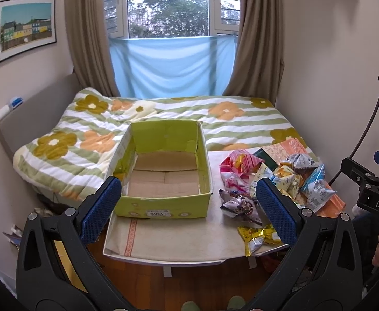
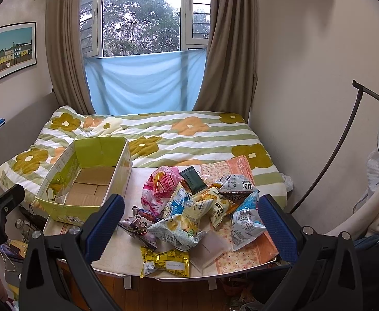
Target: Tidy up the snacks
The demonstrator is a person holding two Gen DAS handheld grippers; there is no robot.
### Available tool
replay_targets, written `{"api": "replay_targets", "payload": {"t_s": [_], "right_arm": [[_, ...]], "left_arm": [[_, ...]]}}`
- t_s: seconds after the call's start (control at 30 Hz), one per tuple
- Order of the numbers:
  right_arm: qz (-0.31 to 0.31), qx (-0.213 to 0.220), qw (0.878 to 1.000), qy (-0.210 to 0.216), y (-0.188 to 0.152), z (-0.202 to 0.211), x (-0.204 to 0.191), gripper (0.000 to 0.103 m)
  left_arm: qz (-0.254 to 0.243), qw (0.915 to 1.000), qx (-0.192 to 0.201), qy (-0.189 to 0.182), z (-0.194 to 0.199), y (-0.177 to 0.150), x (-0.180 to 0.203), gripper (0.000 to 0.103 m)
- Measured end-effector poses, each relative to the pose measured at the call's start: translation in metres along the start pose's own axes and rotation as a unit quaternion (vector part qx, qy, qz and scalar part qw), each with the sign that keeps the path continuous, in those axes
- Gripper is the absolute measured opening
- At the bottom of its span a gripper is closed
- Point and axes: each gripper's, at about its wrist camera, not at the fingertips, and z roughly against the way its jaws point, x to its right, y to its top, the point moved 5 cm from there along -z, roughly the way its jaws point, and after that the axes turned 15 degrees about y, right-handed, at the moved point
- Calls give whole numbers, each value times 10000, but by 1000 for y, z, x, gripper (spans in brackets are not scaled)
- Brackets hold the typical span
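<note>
- The loose heap of crinkly foil and plastic snack packets (image 2: 189, 207) lies on the right half of the small white table (image 2: 127, 254), partly on a peach patterned cloth (image 2: 244, 259), well apart from the bed's flowered quilt (image 2: 189, 134).
- The open green cardboard box (image 1: 163, 171) stands empty on the table's left half, just beside the heap.
- These packets look light, puffy and slippery; the contents are likely brittle, so a gentle pinch on a crimped end seam should hold better than a squeeze across the middle.
- The yellow-gold foil packet (image 2: 165, 259) lies alone at the near edge, the easiest first pick.
- The right gripper (image 2: 189, 228) hovers in front of the heap, its blue-padded tongs spread wide, holding nothing.
- The left gripper (image 1: 187, 207) faces the box, its tongs likewise wide apart and empty.
</note>
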Motion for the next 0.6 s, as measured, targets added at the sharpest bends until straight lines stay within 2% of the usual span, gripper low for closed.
{"api": "replay_targets", "payload": {"t_s": [0.6], "right_arm": [[-84, -71, 9999, -43, -4, -4, 13, 103]], "left_arm": [[-38, 10000, -50, -12, -2, -3, 3, 103]]}}
